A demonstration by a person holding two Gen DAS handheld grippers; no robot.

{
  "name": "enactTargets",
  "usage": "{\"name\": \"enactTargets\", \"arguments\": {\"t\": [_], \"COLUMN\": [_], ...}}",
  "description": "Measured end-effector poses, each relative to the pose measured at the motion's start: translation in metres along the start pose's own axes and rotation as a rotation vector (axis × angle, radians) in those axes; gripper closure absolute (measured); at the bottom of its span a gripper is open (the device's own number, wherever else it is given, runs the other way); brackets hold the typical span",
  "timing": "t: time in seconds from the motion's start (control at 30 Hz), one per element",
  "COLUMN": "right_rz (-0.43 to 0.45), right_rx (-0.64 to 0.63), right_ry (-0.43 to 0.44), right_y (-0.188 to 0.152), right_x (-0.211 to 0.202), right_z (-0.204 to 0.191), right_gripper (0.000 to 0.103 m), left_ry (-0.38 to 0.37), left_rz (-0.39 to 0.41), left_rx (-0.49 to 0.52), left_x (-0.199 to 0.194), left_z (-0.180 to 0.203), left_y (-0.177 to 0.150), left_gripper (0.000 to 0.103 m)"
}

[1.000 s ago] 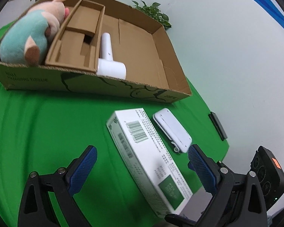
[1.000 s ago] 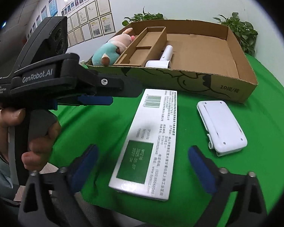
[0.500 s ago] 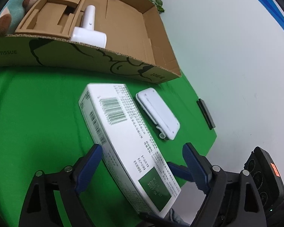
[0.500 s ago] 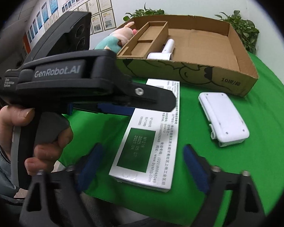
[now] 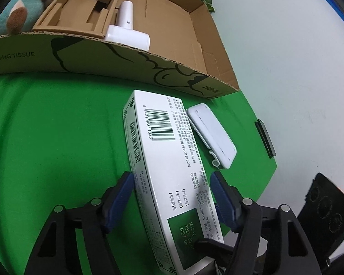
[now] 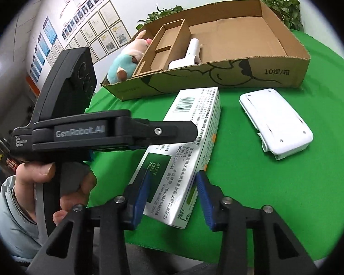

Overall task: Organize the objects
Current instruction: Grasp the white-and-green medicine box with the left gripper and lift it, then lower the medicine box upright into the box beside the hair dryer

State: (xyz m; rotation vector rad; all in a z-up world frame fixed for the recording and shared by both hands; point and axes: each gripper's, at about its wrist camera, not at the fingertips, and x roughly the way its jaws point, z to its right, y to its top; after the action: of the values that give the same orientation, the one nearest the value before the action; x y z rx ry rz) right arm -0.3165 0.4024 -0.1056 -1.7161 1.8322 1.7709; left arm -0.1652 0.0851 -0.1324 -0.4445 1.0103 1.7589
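Note:
A long white carton (image 5: 162,160) with a barcode and green label lies on the green table; it also shows in the right wrist view (image 6: 185,146). My left gripper (image 5: 172,199) straddles the carton's near half, its blue pads (image 5: 119,197) close on both sides. My right gripper (image 6: 172,197) straddles the carton's near end, the left pad touching it, the right pad just off its edge. A white flat device (image 5: 212,135) lies to the right of the carton, also in the right wrist view (image 6: 275,123).
An open cardboard box (image 6: 217,73) stands behind, holding a plush toy (image 6: 126,64), a cardboard insert (image 6: 165,45) and a white handheld appliance (image 6: 188,57). The table's edge (image 5: 263,183) is near on the right. Potted plants (image 6: 279,6) stand behind the box.
Both grippers have moved in over the white carton and narrowed around it. The left gripper came forward and closer to the cardboard box.

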Motion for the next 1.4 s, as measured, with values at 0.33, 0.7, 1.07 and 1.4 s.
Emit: {"name": "enactTargets", "arguments": {"t": [0.33,0.7,1.07,1.4], "right_rz": [-0.029,-0.023,-0.001,0.084], "right_rx": [-0.181,0.048,0.023,-0.013], "right_ry": [-0.194,-0.047,-0.015,-0.043], "right_y": [-0.003,0.005,0.006,0.027], "right_x": [0.013,0.007,0.001,-0.007], "right_z": [-0.032,-0.002,-0.018,-0.023], "right_gripper": [0.032,0.04,0.041,0.043], "left_ry": [-0.033,-0.061,-0.06,-0.029], "left_rz": [-0.032,-0.034,0.011,0.096], "left_rx": [-0.006,-0.036,0.015,0.16], "left_x": [-0.003,-0.005,-0.016,-0.046], "left_z": [0.003,-0.003,0.01,0.05], "left_y": [-0.006,-0.009,-0.005,0.016], "left_gripper": [0.037,0.043,0.055,0.061]}}
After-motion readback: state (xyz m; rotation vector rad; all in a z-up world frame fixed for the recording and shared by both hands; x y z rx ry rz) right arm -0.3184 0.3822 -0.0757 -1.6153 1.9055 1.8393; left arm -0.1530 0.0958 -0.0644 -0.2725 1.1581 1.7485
